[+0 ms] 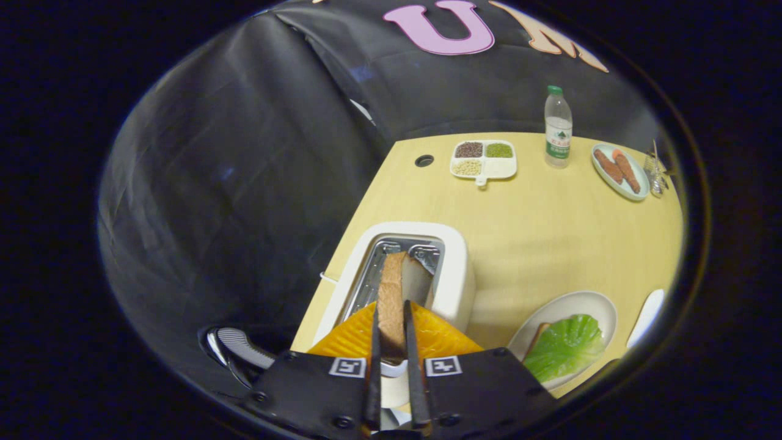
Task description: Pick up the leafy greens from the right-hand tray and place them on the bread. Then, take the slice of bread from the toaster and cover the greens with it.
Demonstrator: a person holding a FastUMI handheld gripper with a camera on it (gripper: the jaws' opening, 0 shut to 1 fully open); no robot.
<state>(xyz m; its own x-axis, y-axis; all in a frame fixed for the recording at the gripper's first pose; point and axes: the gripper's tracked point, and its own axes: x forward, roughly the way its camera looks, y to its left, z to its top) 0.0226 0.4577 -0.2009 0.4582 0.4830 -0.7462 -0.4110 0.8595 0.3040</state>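
My gripper [391, 324] is shut on a slice of bread [391, 293], which stands on edge between both fingers. The slice hangs over the slot of the white toaster [455, 275], its far end still near the slot's metal rim. To the right of the fingers a white plate [586, 304] holds a second bread slice [536, 340] with a green leaf [565, 347] lying on top of it.
The toaster stands at the near left corner of the yellow table [537, 226]. At the far side are a sectioned dish of beans [484, 160], a water bottle [558, 127] and a plate of sausages [619, 171]. Another white tray's edge [646, 316] lies beyond the leaf plate.
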